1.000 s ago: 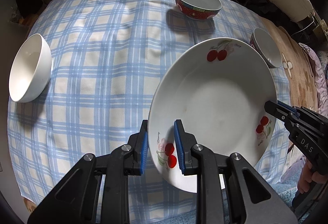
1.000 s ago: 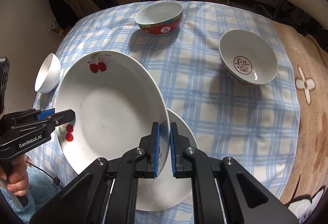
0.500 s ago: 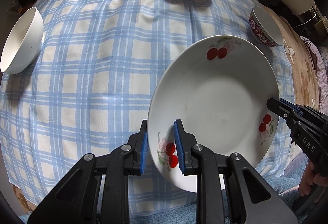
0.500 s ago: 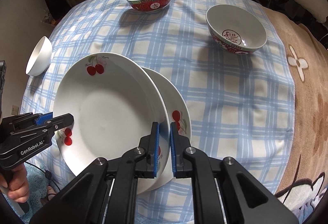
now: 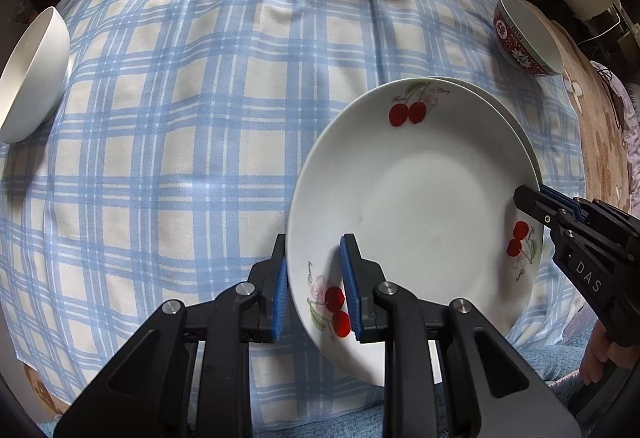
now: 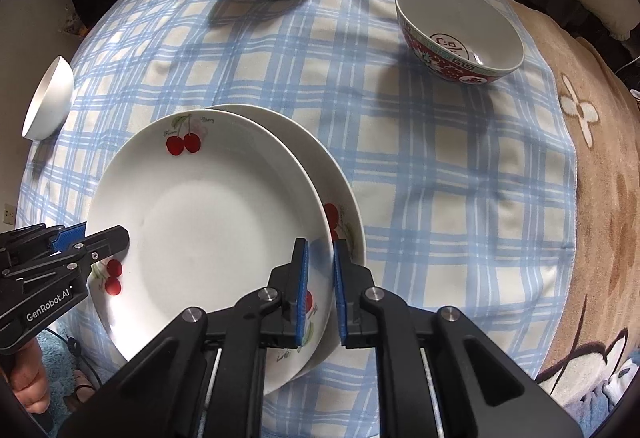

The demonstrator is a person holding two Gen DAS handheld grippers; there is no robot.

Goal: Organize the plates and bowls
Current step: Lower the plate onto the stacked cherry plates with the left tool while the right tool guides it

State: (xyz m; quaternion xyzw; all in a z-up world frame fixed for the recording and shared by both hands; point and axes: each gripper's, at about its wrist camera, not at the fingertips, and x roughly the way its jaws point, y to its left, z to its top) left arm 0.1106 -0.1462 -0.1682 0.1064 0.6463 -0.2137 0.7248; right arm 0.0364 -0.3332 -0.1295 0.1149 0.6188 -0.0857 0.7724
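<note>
Right wrist view: the white cherry-printed plate (image 6: 208, 238) has come down onto the second white plate (image 6: 340, 193) on the checked worktop (image 6: 420, 177). The right gripper (image 6: 319, 294) is opening around its rim; the left gripper (image 5: 314, 288) grips it.

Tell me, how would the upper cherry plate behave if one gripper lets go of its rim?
The cherry plate looks glazed and stiff, so it would probably slip, not bend. The right gripper is opening, leaving the rim to the left gripper; it may tip. The second plate lies just beneath, so any drop looks short.
</note>
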